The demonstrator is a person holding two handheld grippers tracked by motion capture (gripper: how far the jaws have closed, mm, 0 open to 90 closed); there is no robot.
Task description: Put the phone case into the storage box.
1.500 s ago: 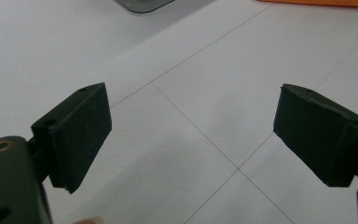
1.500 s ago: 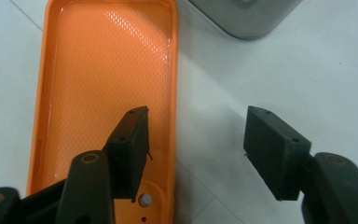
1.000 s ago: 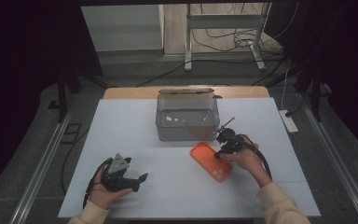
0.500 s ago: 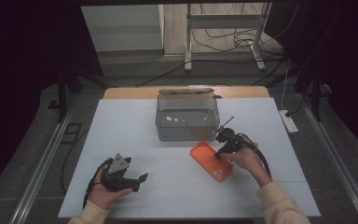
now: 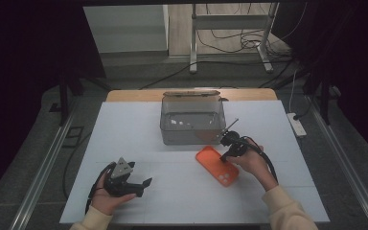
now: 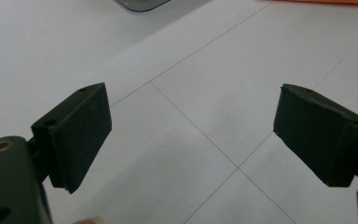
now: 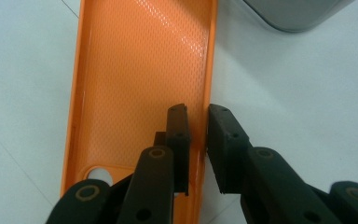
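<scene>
A white desk (image 5: pixel 139 139) stands in a dark room. The glossy orange plastic phone case (image 5: pixel 217 165) lies right of centre, its long rim between the just-closing right gripper (image 5: pixel 224 156); the left gripper (image 5: pixel 141 186) is released.

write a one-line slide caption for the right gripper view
Right gripper jaws, just closing, straddle the side wall of an orange phone case on the white table.

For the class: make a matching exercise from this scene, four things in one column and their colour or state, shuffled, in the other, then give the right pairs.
Things
1. phone case
2. bin
3. left tool
4. right tool

States
A. jaws wide apart over bare table
B. orange, lying flat
C. clear, at the table's far side
D. jaws closing on a case's side wall

Pairs: 1-B, 2-C, 3-A, 4-D
</scene>
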